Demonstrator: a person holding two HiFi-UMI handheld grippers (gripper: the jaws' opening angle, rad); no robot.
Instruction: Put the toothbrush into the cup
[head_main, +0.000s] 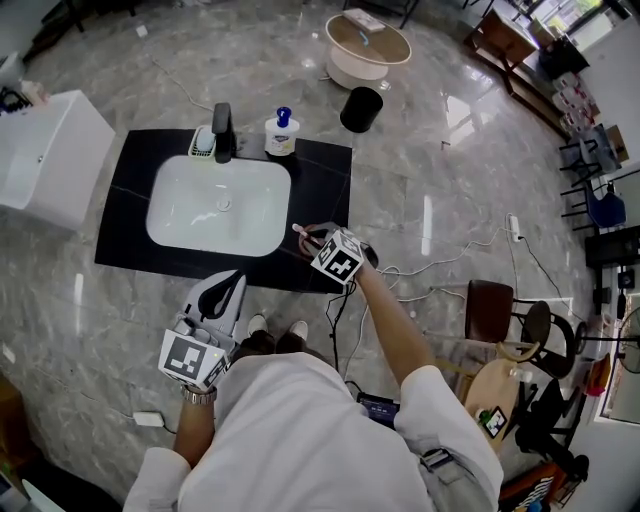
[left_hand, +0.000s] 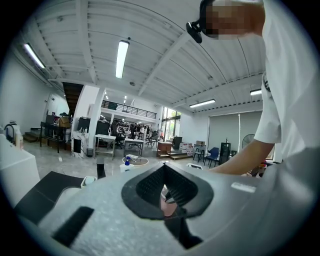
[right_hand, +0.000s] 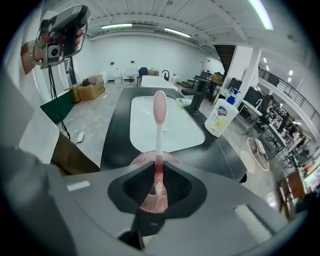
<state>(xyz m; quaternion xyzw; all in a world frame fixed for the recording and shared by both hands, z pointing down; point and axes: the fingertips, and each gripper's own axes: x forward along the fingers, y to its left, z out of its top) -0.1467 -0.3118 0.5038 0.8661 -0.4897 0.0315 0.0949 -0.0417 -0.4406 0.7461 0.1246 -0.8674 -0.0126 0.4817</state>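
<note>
Right claw (right_hand: 159, 175): you are clamping the pink toothbrush (right_hand: 159, 127) by its handle, bristles pointing away from the claw, likely so the butt enters first.
Pink cup (right_hand: 142, 159): sitting on the surface (right_hand: 112, 135) just under the claw tips. The claw body is hiding most of it, so insertion depth is unclear.
Left claw (left_hand: 165, 172): you are holding it closed and empty, well back from the work.

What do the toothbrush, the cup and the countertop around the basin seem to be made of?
Toothbrush: probably plastic; smooth, translucent pink handle.
Cup: translucent pink with a dimpled surface, plastic or glass, hard to tell.
Countertop: black, polished, faintly veined, likely stone or an imitation.
</note>
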